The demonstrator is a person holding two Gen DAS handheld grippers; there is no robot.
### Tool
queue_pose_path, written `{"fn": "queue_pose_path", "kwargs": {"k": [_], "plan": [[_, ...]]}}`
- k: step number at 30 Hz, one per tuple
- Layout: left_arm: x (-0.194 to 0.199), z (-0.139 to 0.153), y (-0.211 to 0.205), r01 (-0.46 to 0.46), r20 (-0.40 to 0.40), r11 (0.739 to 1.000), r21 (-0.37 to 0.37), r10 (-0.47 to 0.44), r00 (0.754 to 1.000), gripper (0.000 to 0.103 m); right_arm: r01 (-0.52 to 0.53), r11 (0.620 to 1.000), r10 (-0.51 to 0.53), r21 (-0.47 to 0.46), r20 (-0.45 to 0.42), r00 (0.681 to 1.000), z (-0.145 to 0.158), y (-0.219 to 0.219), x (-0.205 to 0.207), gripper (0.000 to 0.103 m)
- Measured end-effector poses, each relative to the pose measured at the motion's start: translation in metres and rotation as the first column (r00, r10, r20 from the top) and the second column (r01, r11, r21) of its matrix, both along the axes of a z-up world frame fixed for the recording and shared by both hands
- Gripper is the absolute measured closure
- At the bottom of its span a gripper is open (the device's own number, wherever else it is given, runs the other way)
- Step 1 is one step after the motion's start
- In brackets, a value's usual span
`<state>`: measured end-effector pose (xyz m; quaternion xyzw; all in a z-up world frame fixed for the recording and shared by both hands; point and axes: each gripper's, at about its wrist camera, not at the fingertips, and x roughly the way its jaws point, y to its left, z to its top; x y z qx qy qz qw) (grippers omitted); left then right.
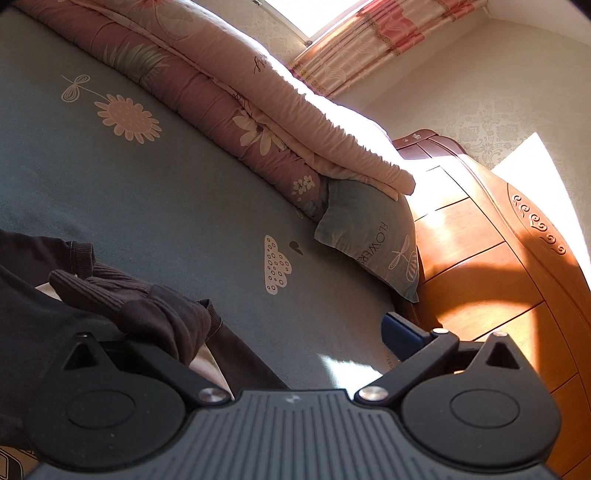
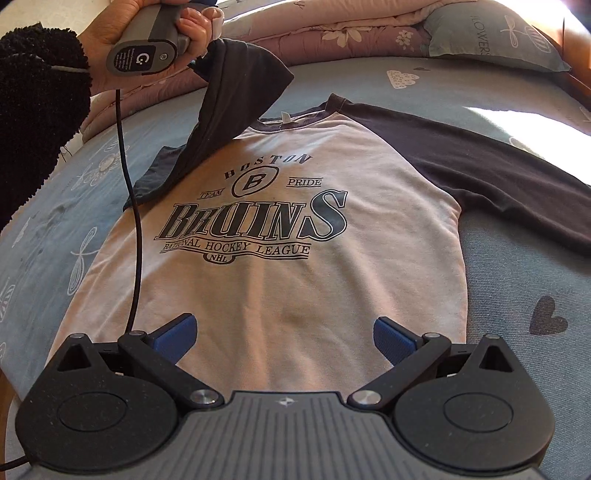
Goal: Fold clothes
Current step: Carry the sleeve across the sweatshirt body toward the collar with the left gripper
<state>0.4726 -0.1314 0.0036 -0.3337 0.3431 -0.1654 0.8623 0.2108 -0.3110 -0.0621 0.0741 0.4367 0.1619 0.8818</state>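
Bedsheet (image 2: 424, 92) in blue-grey, printed with flowers and hearts, spread on every side of the sweatshirt (image 2: 280, 236), with bare cloth open beyond its hem side and past its right sleeve (image 2: 517, 192). Beyond the collar, a folded quilt (image 2: 332, 33) and a pillow (image 2: 498, 37) closed off the far edge, and a wooden headboard (image 1: 498, 240) stood behind the pillow. The sweatshirt lay flat, front up, its dark right sleeve stretched out sideways on the sheet. A hand (image 2: 122, 29) in a black fuzzy sleeve (image 2: 37, 110) gripped the handle of the left gripper (image 2: 212, 22) above the sweatshirt's left shoulder, a black cable (image 2: 127, 184) hanging down from it. The left sleeve (image 2: 229, 96) hung lifted from that gripper, draping down across the chest print; in the left wrist view the dark ribbed cuff (image 1: 110, 291) lay over one finger while the other blue pad (image 1: 402, 332) stood clear, so whether the jaws pinched it could not be told. The right gripper (image 2: 284, 338) hovered over the pale lower body, jaws spread wide and empty.
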Motion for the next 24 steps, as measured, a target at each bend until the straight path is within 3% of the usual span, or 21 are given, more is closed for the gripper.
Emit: {"fn": "queue_pose_path", "kwargs": {"k": [6,9,12,18,24], "plan": [[-0.005,-0.035,-0.029,0.082,-0.037,0.996,0.035,-0.080,0.996,0.001,-0.014,1.000,0.014,-0.009,0.003,1.000,-0.002,0.002,0.000,0.000],[-0.009,-0.052,-0.043,0.141,-0.052,0.984,0.109,-0.136,0.989,0.001,-0.032,0.999,0.032,0.006,0.012,0.999,0.000,0.003,-0.003,0.000],[-0.010,-0.071,-0.050,0.201,-0.094,0.970,0.137,-0.189,0.977,0.001,-0.031,1.000,0.031,-0.001,0.015,0.999,0.001,0.004,-0.003,0.000],[-0.010,-0.099,-0.045,0.317,-0.241,0.944,0.088,-0.288,0.927,0.001,-0.013,1.000,0.013,-0.012,0.024,1.000,0.002,0.002,-0.003,0.000],[-0.028,-0.085,-0.022,0.333,-0.269,0.943,0.000,-0.320,0.908,0.001,-0.005,0.999,0.006,-0.037,0.027,1.000,0.001,0.001,-0.003,0.000]]}}
